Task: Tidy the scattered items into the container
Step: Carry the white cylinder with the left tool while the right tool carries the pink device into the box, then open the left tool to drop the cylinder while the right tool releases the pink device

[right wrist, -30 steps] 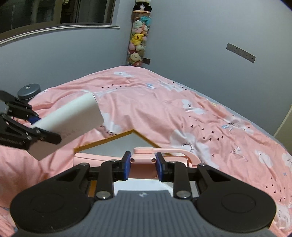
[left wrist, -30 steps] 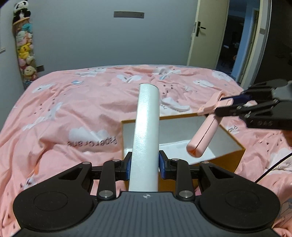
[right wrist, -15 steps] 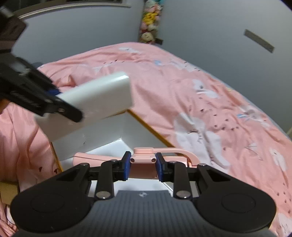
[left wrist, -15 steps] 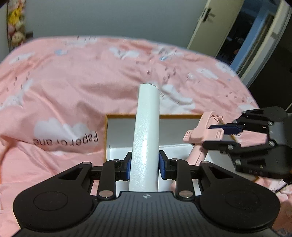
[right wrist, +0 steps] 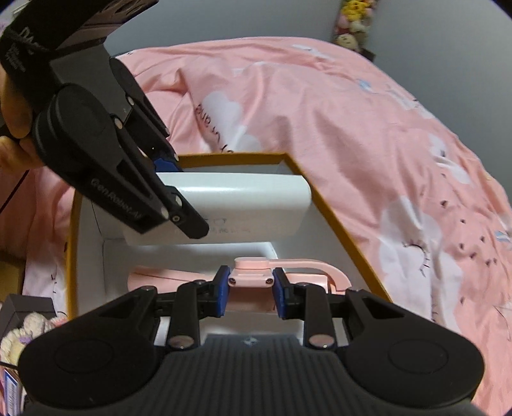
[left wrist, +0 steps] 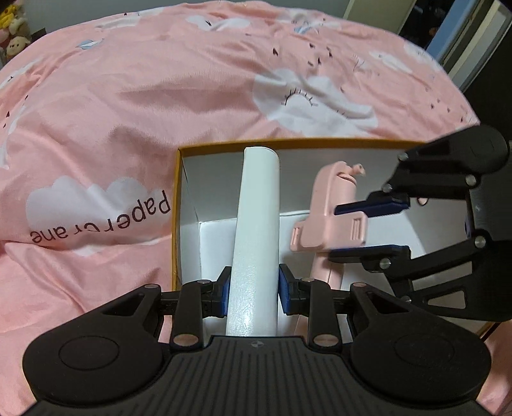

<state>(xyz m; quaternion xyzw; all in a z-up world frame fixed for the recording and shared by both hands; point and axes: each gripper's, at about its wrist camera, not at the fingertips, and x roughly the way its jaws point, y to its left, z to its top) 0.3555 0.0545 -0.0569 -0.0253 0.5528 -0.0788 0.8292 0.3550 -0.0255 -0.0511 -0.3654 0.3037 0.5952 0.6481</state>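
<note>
An open box with orange rim (left wrist: 288,141) and white inside lies on the pink bed; it also shows in the right wrist view (right wrist: 332,220). My left gripper (left wrist: 252,292) is shut on a white flat device (left wrist: 257,224), held inside the box above its floor; the device also shows in the right wrist view (right wrist: 256,204). My right gripper (right wrist: 250,296) is shut on a pink folding stick (right wrist: 288,272), also down inside the box. In the left wrist view the pink stick (left wrist: 332,217) is at the right, pinched by the right gripper's fingers (left wrist: 371,206).
The pink quilt with white clouds (left wrist: 128,96) surrounds the box. A door opening (left wrist: 464,35) is at the far right. Plush toys (right wrist: 352,19) hang on the grey wall. A knitted item (right wrist: 22,329) and a dark box (right wrist: 19,307) lie at the lower left of the right wrist view.
Both grippers have moved down and forward over the box, so the white device and the pink stick are now inside it. Both stay gripped.
</note>
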